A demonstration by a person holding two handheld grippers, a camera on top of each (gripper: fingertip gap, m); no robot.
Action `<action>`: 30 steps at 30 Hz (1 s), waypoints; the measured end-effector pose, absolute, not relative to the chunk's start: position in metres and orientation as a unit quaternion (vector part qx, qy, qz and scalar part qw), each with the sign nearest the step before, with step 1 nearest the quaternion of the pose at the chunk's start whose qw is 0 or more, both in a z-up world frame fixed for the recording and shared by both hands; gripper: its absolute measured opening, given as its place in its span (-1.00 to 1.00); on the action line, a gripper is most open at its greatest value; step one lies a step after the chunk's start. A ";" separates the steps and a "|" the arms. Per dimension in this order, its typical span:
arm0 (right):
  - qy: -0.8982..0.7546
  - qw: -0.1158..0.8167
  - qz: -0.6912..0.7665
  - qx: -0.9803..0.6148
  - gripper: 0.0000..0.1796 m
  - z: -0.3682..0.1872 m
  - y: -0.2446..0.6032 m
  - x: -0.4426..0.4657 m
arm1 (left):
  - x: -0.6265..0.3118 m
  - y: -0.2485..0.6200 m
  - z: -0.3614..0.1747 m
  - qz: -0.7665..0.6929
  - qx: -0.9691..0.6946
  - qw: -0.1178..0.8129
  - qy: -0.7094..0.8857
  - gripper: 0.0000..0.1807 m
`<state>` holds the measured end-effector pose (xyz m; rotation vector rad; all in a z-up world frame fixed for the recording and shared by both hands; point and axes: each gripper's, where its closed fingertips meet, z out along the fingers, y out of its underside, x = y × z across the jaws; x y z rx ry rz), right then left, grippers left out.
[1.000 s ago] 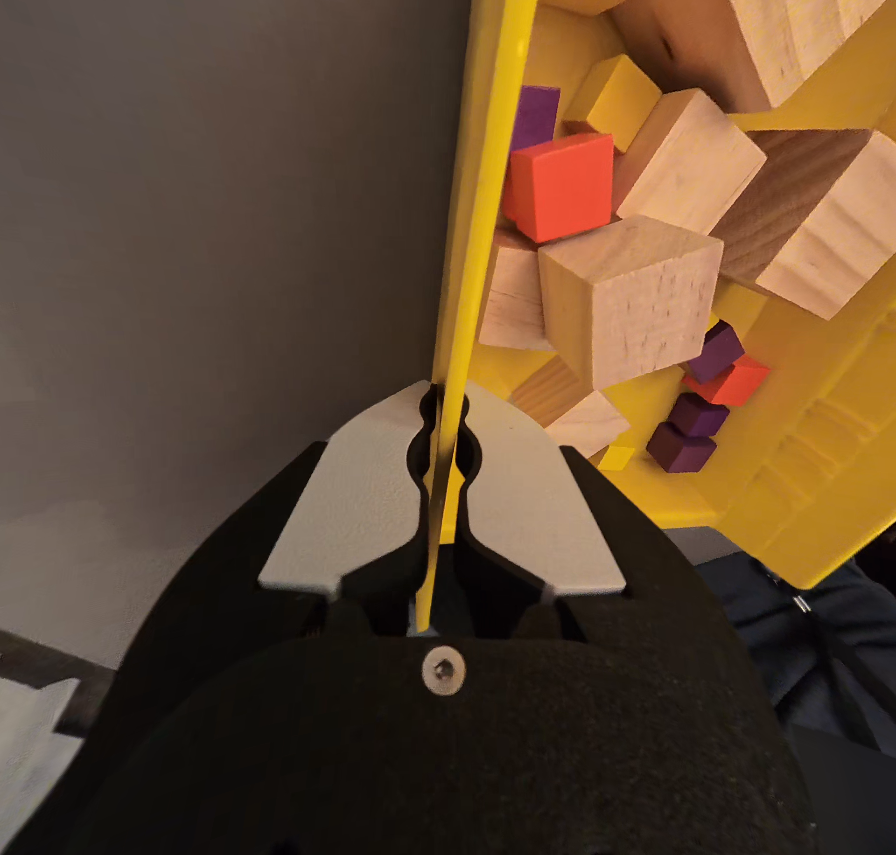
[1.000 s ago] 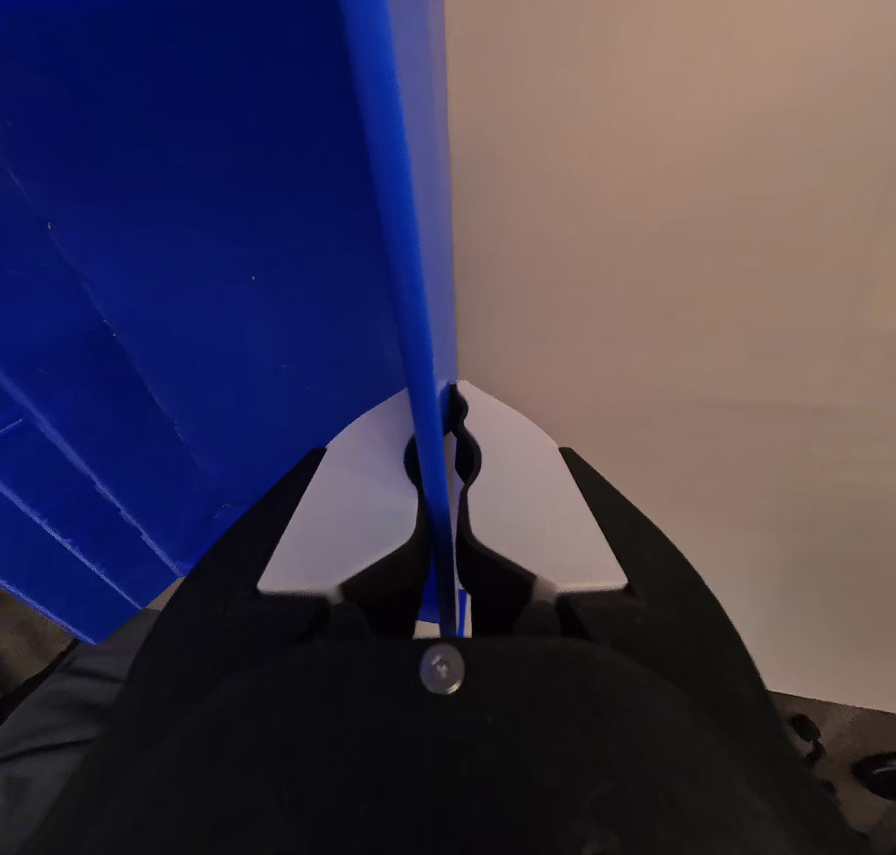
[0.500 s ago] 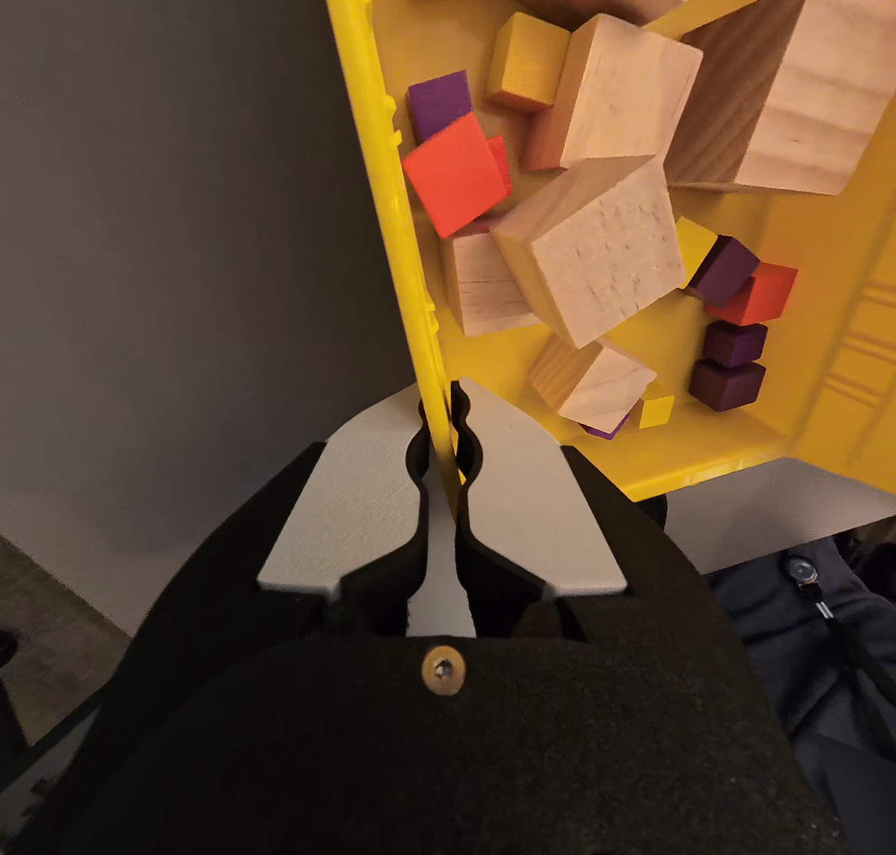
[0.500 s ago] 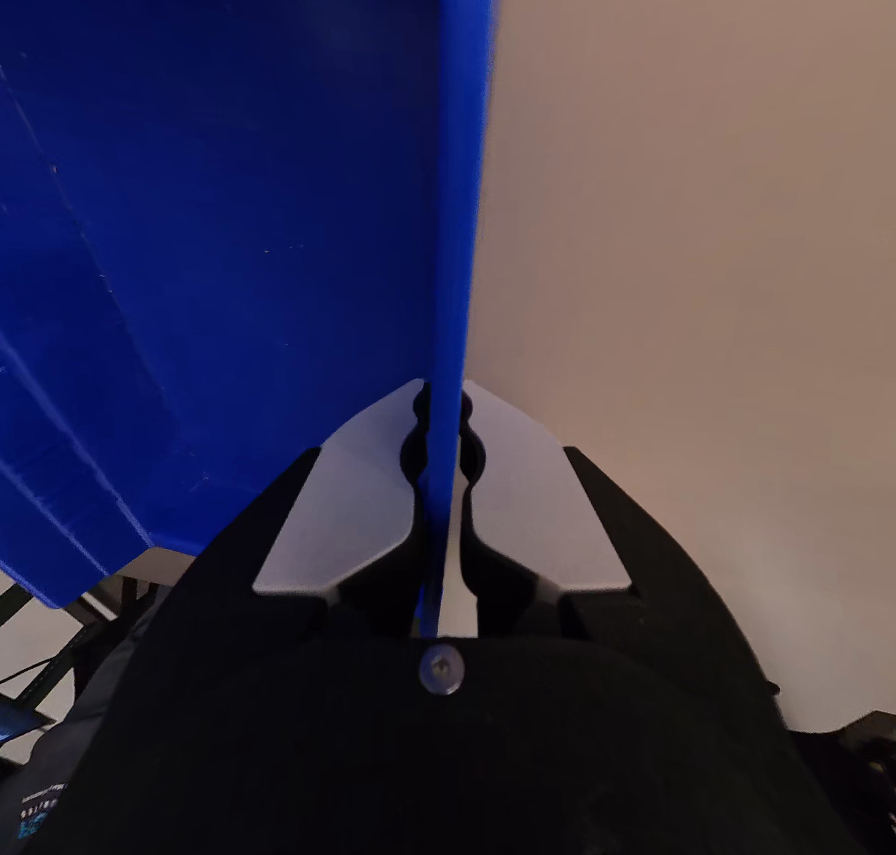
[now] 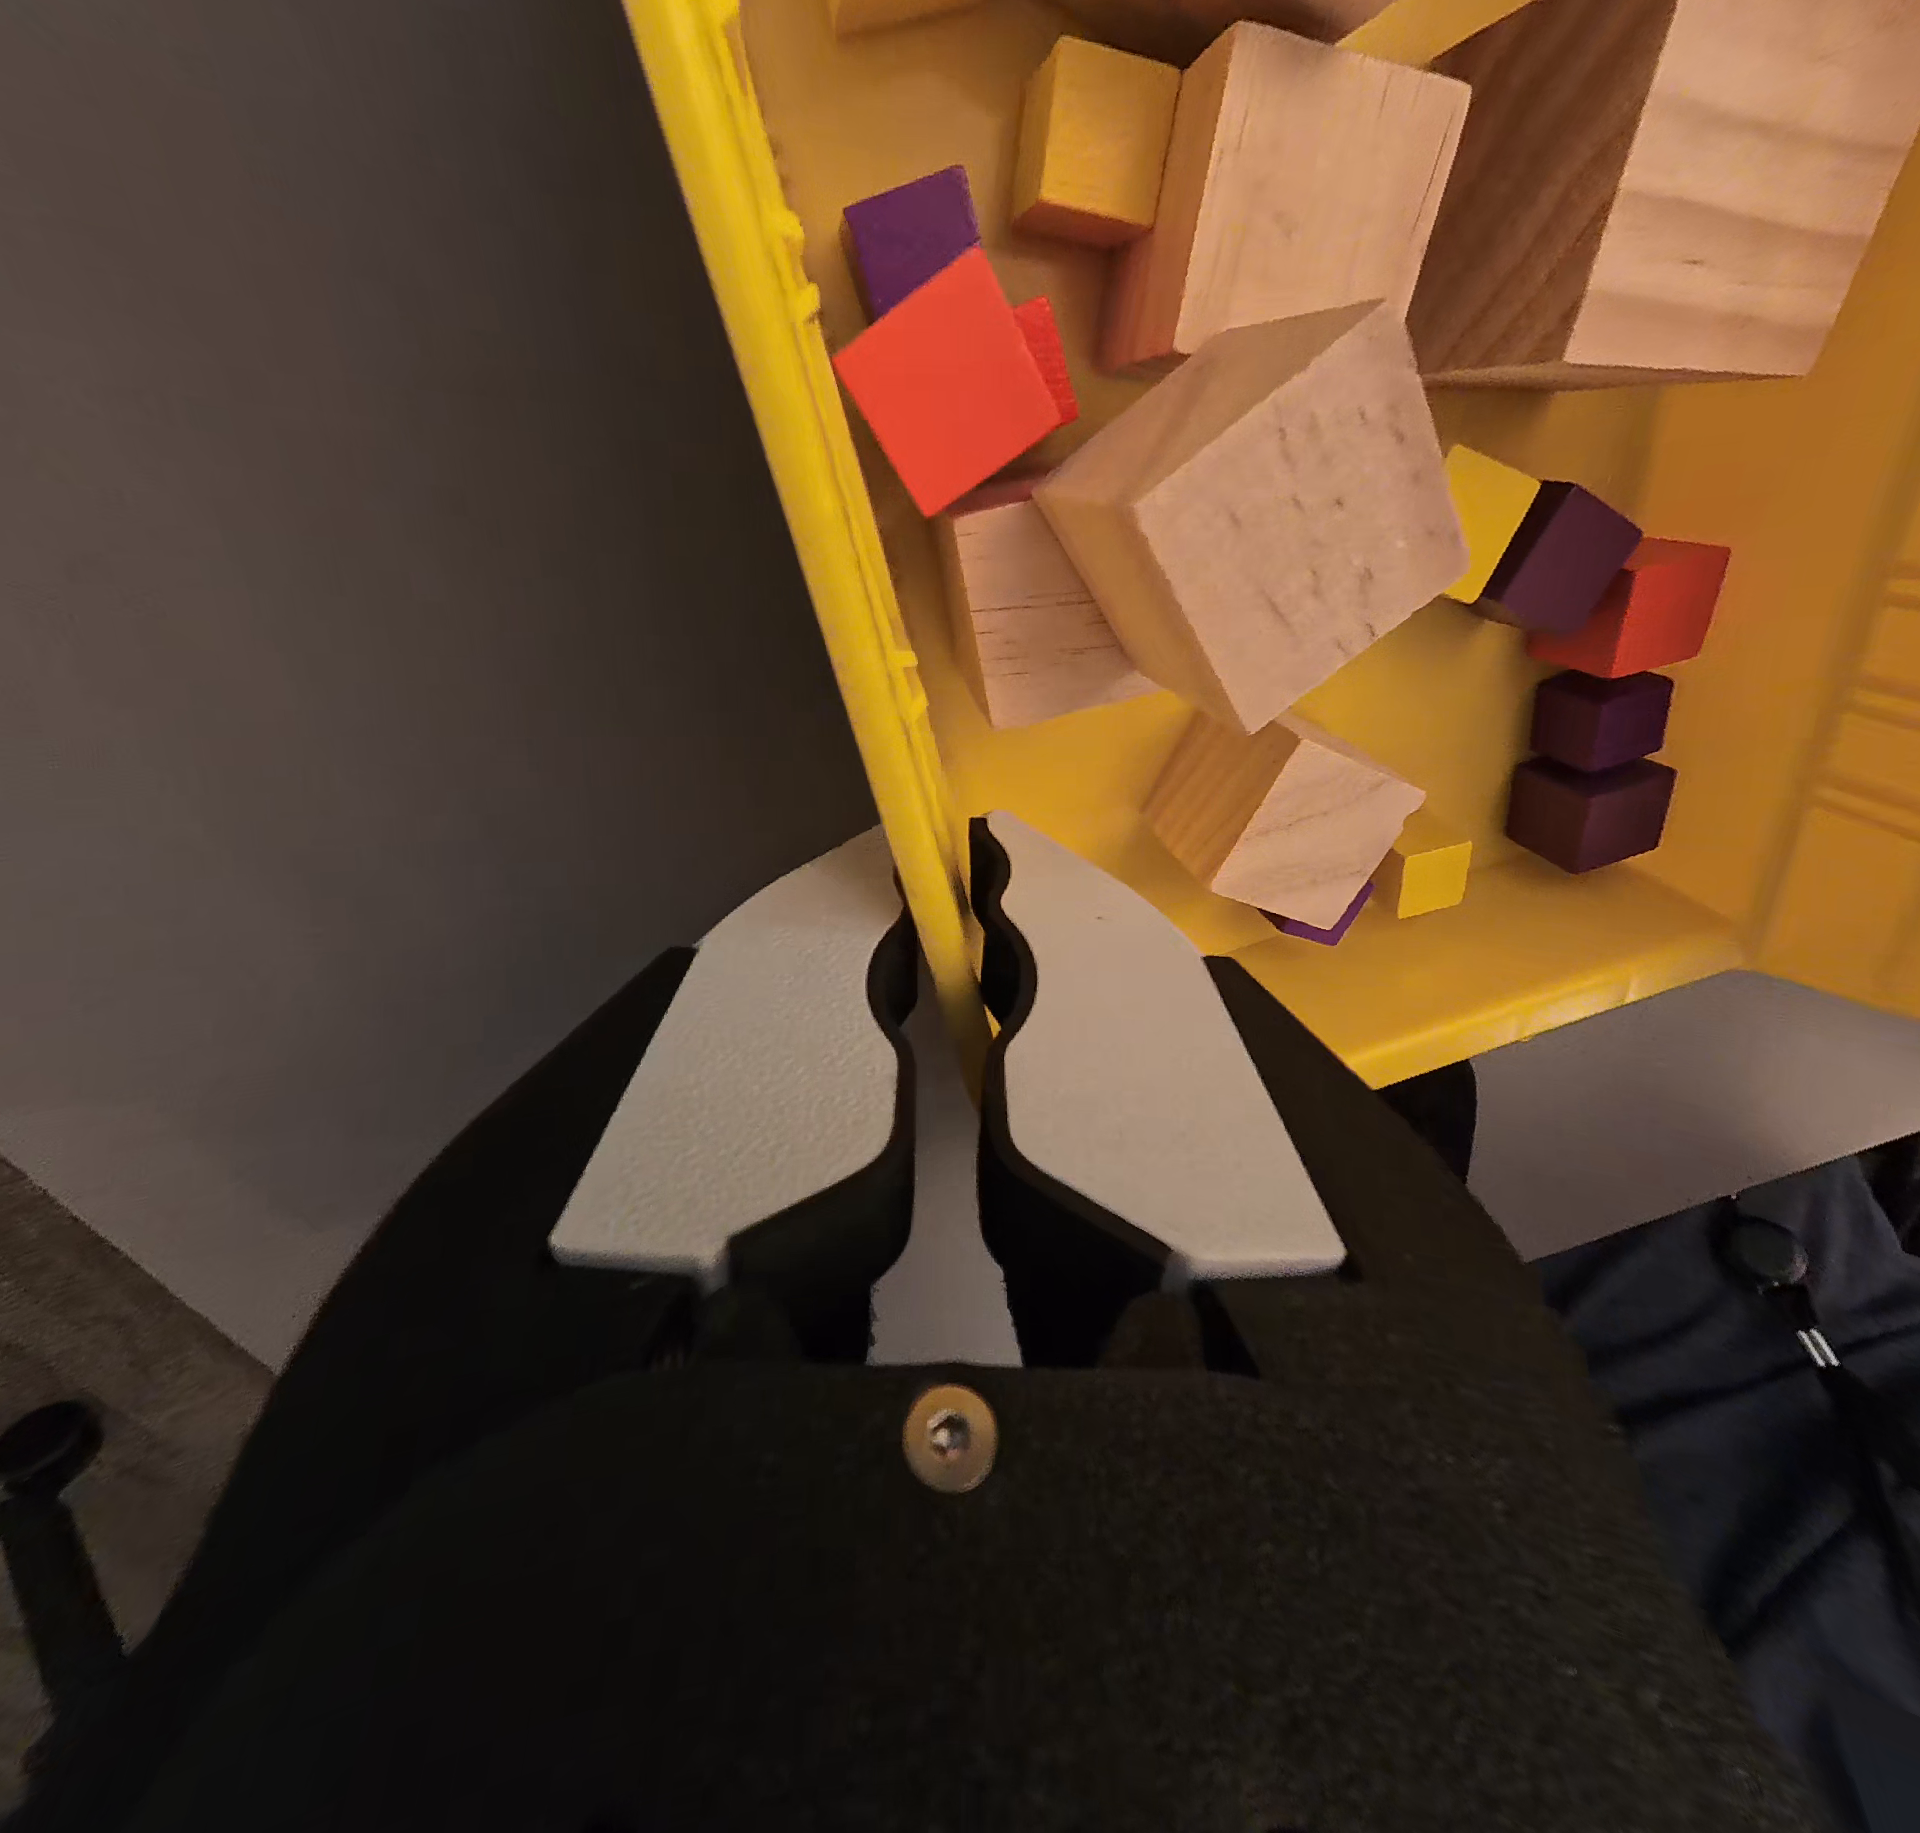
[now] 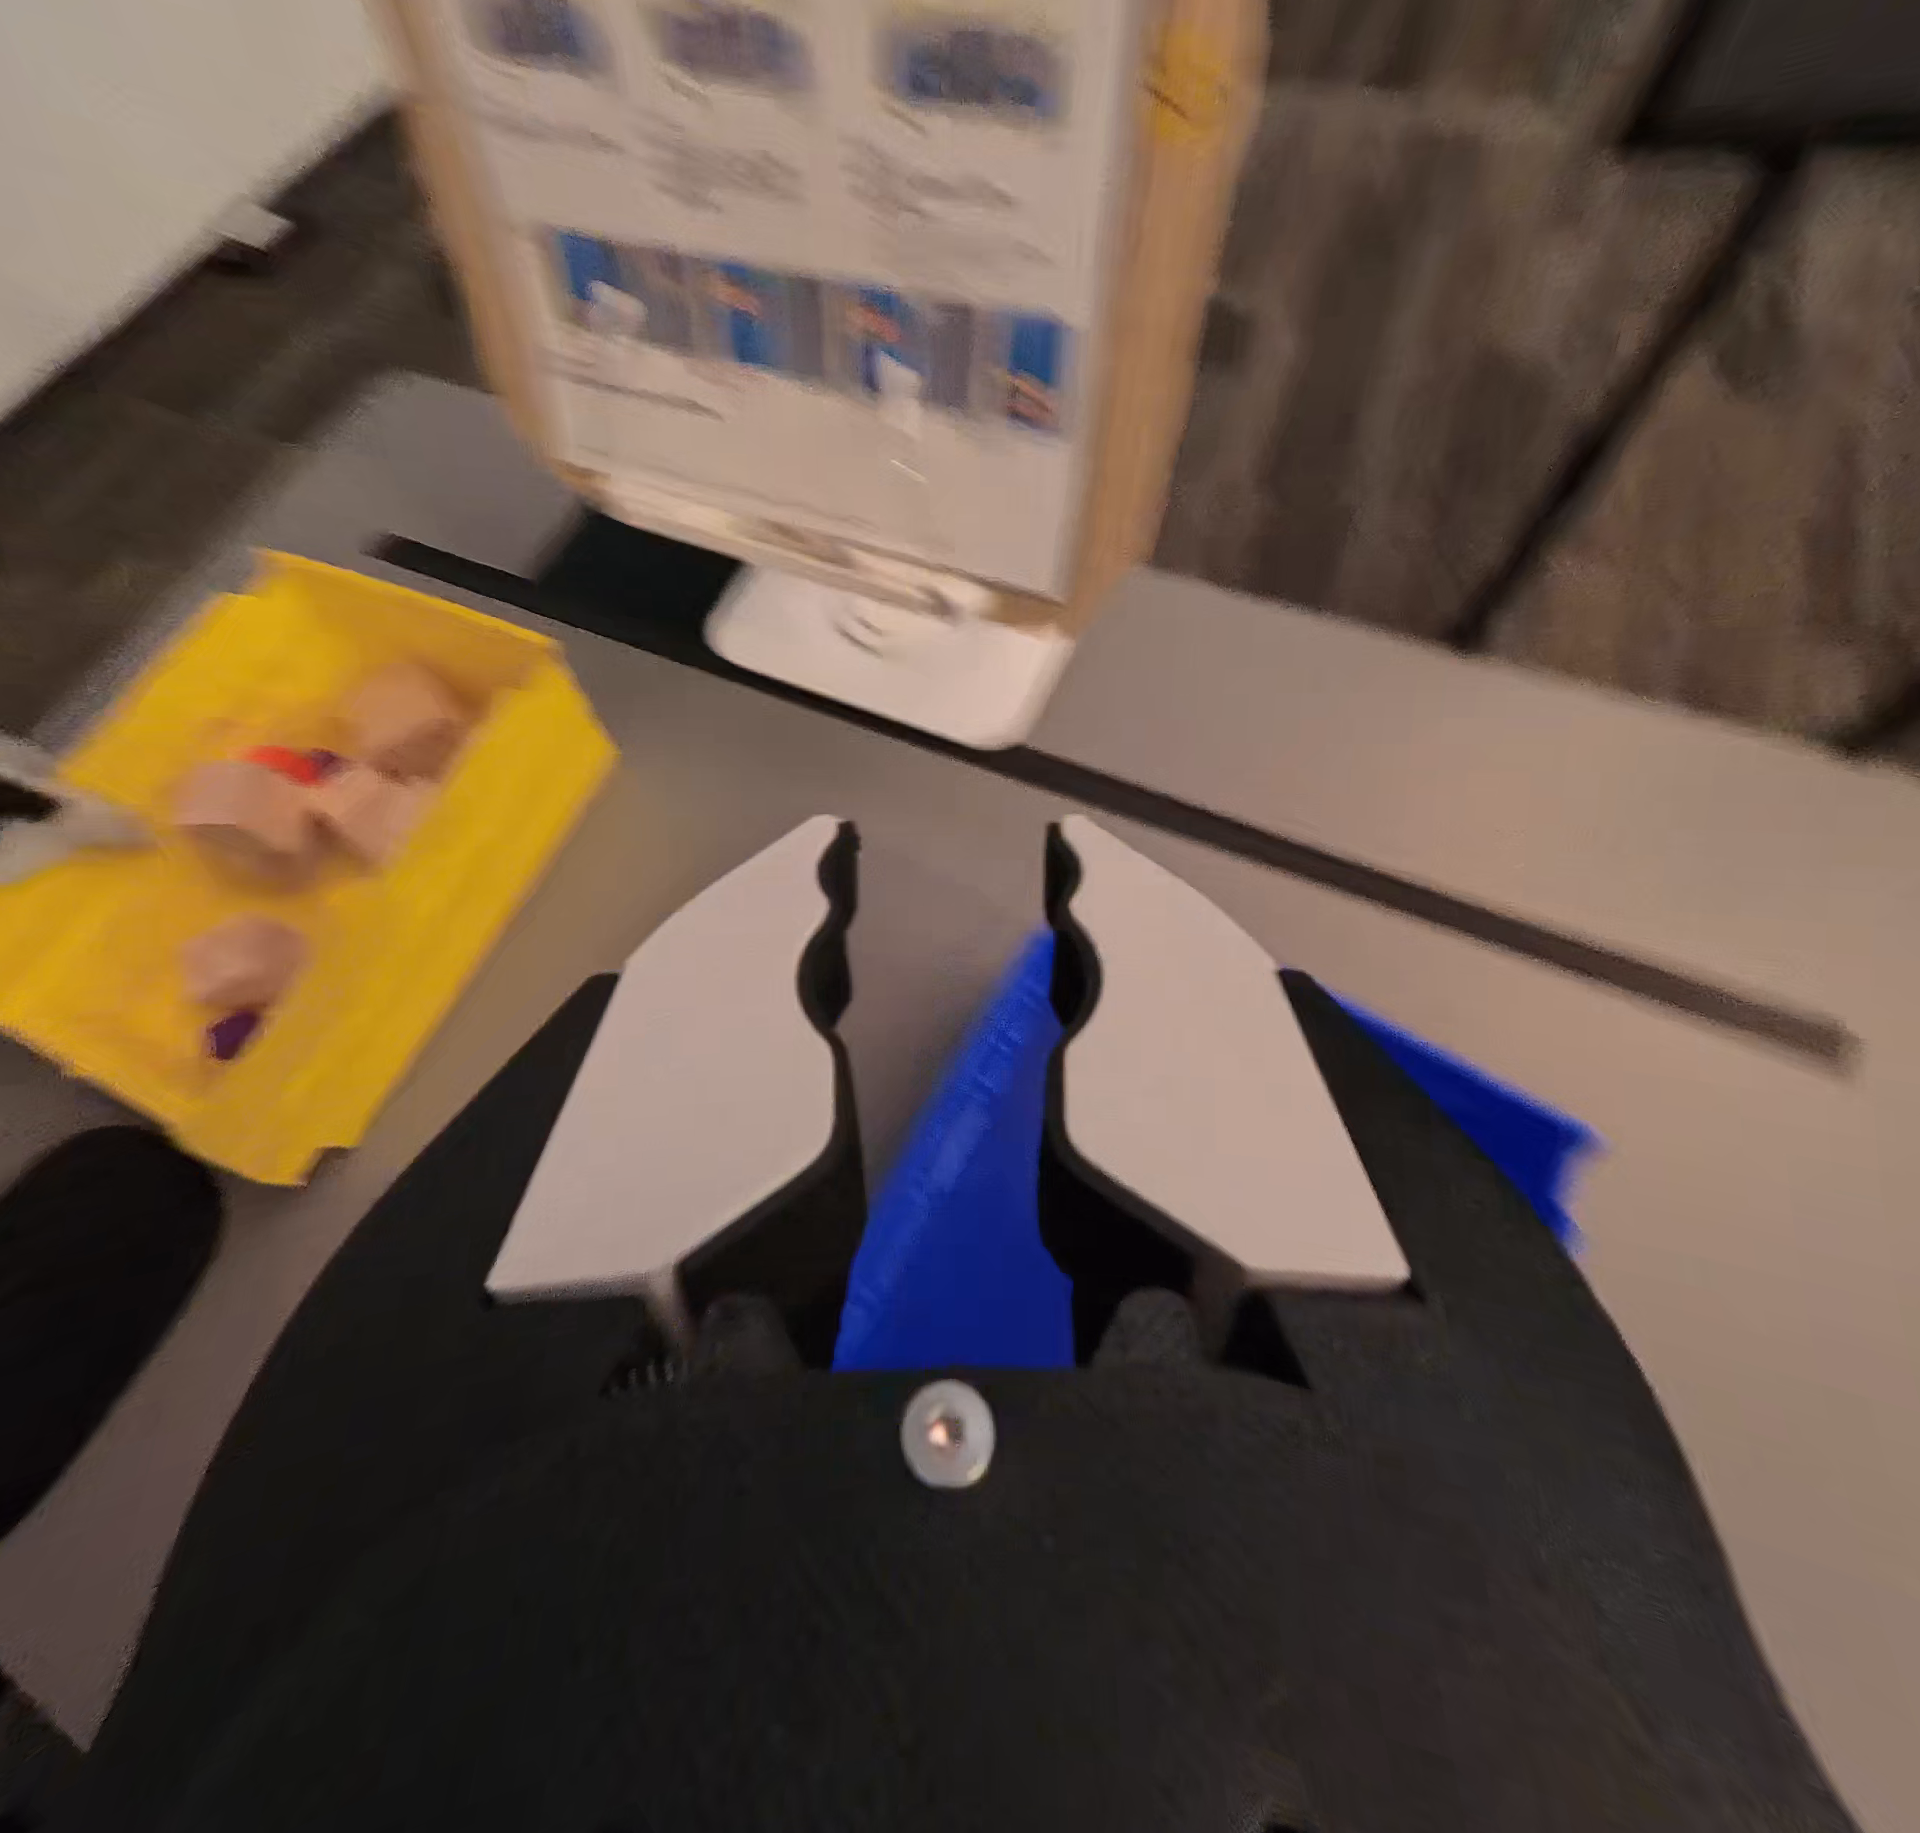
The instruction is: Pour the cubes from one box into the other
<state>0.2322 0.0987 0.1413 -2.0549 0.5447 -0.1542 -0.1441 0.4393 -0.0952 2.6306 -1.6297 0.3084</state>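
My left gripper [image 5: 940,848] is shut on the side wall of the yellow box [image 5: 821,495]. Inside it lie several cubes: large plain wooden ones [image 5: 1278,547], a red one [image 5: 945,391] and small purple ones [image 5: 1590,807]. In the blurred right wrist view the yellow box [image 6: 343,1035] rests on the grey table [image 6: 1558,900] at the left, with cubes [image 6: 281,817] in it. My right gripper [image 6: 951,833] is open. The blue box [image 6: 956,1212] shows below, between the backs of its fingers and to the right, and looks empty where seen.
A wood-framed printed sign [image 6: 821,225] on a white base stands at the table's far side. A black strip [image 6: 1351,848] runs across the table. Grey carpet [image 6: 1558,329] lies beyond. Dark clothing [image 5: 1714,1420] shows at the lower right of the left wrist view.
My right gripper has opened and let go of the blue box wall, and its view has swung down to the table. My left gripper still clamps the yellow box, which has tilted slightly.
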 end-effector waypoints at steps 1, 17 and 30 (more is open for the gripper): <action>0.193 0.508 -0.048 -0.838 -0.55 0.149 0.121 0.210 | -0.144 0.439 -0.095 0.103 0.847 0.016 -0.521 -0.92; 0.222 0.241 0.041 -0.944 -0.34 -0.041 0.349 0.060 | -0.143 0.438 -0.102 0.117 0.855 0.013 -0.505 -0.91; 0.296 0.074 0.050 -0.951 -0.91 -0.116 0.342 0.035 | -0.145 0.434 -0.108 0.120 0.859 0.039 -0.497 -0.89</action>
